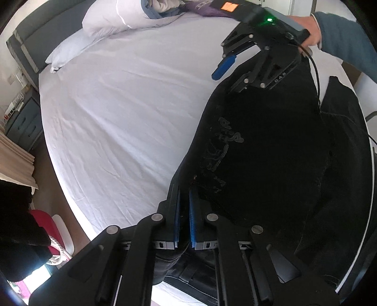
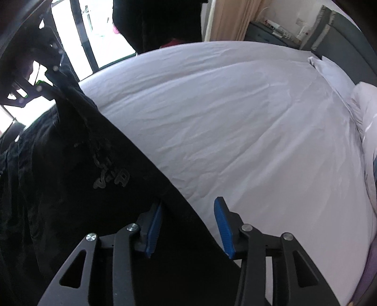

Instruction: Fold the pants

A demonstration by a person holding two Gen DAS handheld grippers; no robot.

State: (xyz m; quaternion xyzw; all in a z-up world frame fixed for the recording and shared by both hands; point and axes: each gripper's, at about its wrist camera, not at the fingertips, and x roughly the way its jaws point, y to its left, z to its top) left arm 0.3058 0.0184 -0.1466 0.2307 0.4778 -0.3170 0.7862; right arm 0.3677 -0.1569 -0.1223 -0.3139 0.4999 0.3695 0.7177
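1. Black pants (image 1: 259, 146) spread flat on the white sheet (image 1: 122, 113) of the bed, along its near edge; faint printed logo (image 2: 110, 179) facing up.
2. Left gripper (image 1: 184, 188) pressed nearly together on the pants' edge at one end; thin fabric seemingly pinched between the blue pads, contact itself dark and hard to confirm.
3. Right gripper (image 2: 188, 211) half spread, straddling the pants' edge at the other end; cloth between the fingers, right-hand pad (image 2: 223, 228) over bare sheet and not yet pressing.
4. Step in hand, judged: securing both ends of one long side before a lengthwise fold.
5. Next move calls for: right pads clamped fully on the edge; then both ends lifted together and carried across onto the far half, edges aligned, no slack bunching in the middle.
6. Pillow (image 1: 68, 50) and bundled bedding (image 1: 132, 14) well apart, no obstruction.
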